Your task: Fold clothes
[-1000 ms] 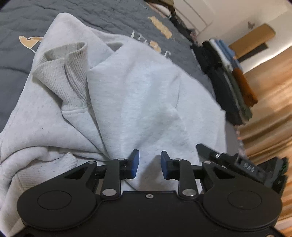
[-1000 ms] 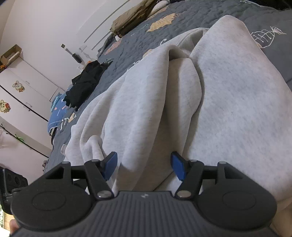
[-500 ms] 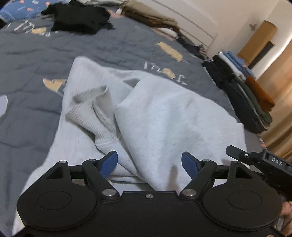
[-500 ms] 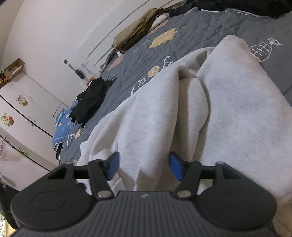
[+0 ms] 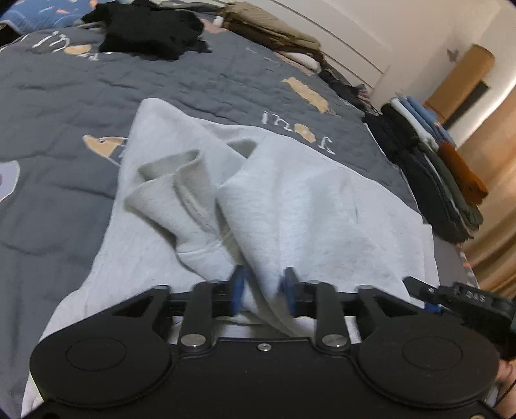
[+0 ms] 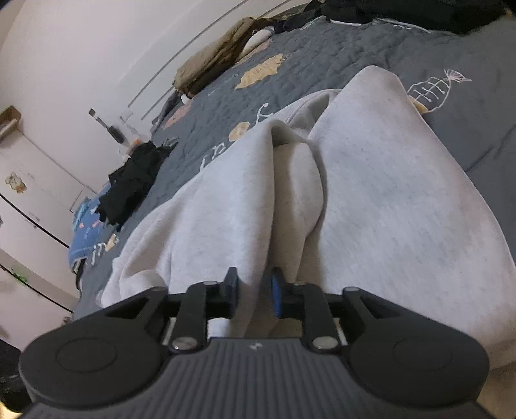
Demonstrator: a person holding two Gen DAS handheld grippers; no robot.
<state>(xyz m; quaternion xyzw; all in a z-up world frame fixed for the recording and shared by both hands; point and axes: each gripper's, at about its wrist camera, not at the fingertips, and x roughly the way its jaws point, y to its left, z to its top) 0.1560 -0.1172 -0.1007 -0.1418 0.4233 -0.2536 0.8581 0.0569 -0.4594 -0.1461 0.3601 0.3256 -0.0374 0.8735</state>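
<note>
Change: both hand-held grippers, wide apart a moment ago, now pinch folds of the grey sweatshirt (image 5: 306,206).
Left hand-held gripper (image 5: 262,291): clamped on its 6 o'clock edge.
Right hand-held gripper (image 6: 253,295): clamped likewise.
Meaning: probably ready to lift and fold.

grey sweatshirt (image 5: 306,206): 1; grippers: 2; black clothes heap (image 5: 151,29): 1; folded stack (image 5: 432,167): 1

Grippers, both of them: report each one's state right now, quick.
Left gripper: shut on a fold of the grey sweatshirt.
Right gripper: shut on the grey sweatshirt too.

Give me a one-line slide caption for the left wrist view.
Left gripper pinches a fold of the light grey sweatshirt on the dark grey quilt.
</note>
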